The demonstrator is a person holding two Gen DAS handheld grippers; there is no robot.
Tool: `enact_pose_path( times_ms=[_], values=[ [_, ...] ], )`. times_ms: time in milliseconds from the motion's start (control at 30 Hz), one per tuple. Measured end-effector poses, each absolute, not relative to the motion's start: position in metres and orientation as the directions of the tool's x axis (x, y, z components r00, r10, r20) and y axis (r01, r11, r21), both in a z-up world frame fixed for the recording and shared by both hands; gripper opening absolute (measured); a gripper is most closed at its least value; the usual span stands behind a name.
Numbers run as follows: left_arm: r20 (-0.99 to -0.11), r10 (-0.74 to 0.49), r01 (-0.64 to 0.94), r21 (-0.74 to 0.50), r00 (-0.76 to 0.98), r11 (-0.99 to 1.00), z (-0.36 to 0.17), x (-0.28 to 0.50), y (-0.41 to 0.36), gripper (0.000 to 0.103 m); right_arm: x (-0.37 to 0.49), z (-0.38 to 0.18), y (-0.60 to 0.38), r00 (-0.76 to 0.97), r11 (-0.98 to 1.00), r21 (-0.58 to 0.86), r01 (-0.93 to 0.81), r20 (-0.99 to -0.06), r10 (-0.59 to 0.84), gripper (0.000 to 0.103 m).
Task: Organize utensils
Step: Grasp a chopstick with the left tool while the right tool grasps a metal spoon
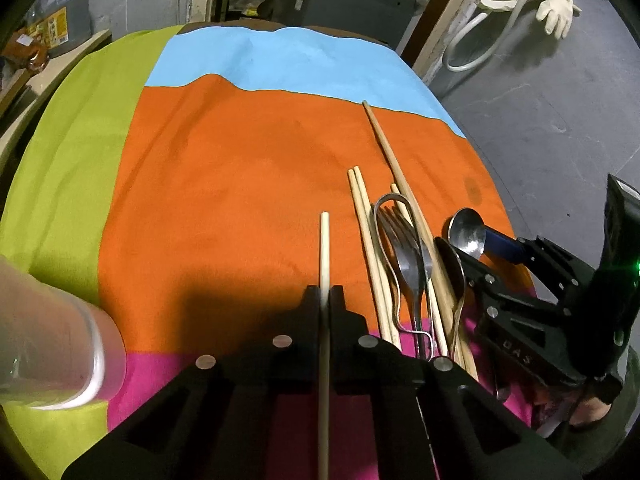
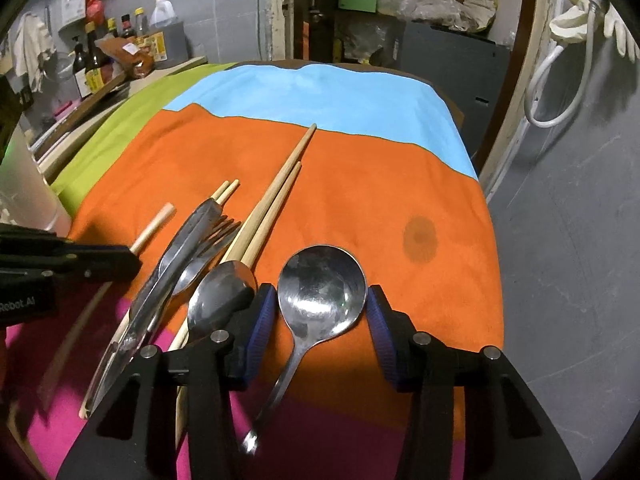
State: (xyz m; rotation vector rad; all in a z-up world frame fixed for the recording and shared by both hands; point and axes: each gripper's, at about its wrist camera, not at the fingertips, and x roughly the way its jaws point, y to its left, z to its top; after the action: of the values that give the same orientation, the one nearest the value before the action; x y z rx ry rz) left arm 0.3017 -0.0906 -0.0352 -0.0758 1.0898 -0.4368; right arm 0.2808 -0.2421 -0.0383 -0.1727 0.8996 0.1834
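Observation:
My left gripper (image 1: 325, 294) is shut on a pale chopstick (image 1: 324, 248) that points forward over the orange cloth; it also shows in the right wrist view (image 2: 154, 226). To its right lie several wooden chopsticks (image 1: 366, 216), a fork (image 1: 394, 232), tongs (image 1: 390, 200) and an oval spoon (image 1: 450, 264). My right gripper (image 2: 322, 304) is open, its blue pads on either side of a round steel spoon (image 2: 322, 280) that lies on the cloth. That gripper shows in the left wrist view (image 1: 476, 254) at the right.
The table wears a cloth of green (image 1: 68, 152), blue (image 1: 280, 60), orange (image 1: 240, 160) and pink bands. A clear cup (image 1: 52, 340) stands at the left. Bottles (image 2: 92, 64) crowd a shelf at far left. The table edge drops off at right to a grey floor (image 2: 560, 240).

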Motion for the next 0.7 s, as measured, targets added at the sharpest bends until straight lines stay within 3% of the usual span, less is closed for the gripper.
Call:
enact_pose_path(
  times_ms=[300, 433, 533, 700],
  values=[
    [-0.834, -0.376, 0.318, -0.257, 0.404, 0.913, -0.032, 0.284, -0.090, 0.002, 0.282, -0.037, -0.242, 0.612, 0.973, -0.065, -0.221, -0.786, 0.087, 0.040],
    [-0.777, -0.411, 0.319, -0.282, 0.477, 0.905, -0.022, 0.267, -0.081, 0.002, 0.273, -0.029, -0.249, 0.650, 0.977, -0.030, -0.211, -0.751, 0.117, 0.039],
    [-0.708, -0.454, 0.348, -0.303, 0.541, 0.887, -0.014, 0.251, -0.075, 0.002, 0.255, -0.014, -0.250, 0.723, 0.977, -0.029, -0.210, -0.677, 0.135, 0.039],
    [-0.596, -0.423, 0.364, -0.224, 0.683, 0.904, 0.002, 0.224, -0.077, 0.002, 0.217, 0.008, -0.235, 0.845, 0.972, -0.106, -0.212, -0.520, 0.127, 0.039]
  ],
)
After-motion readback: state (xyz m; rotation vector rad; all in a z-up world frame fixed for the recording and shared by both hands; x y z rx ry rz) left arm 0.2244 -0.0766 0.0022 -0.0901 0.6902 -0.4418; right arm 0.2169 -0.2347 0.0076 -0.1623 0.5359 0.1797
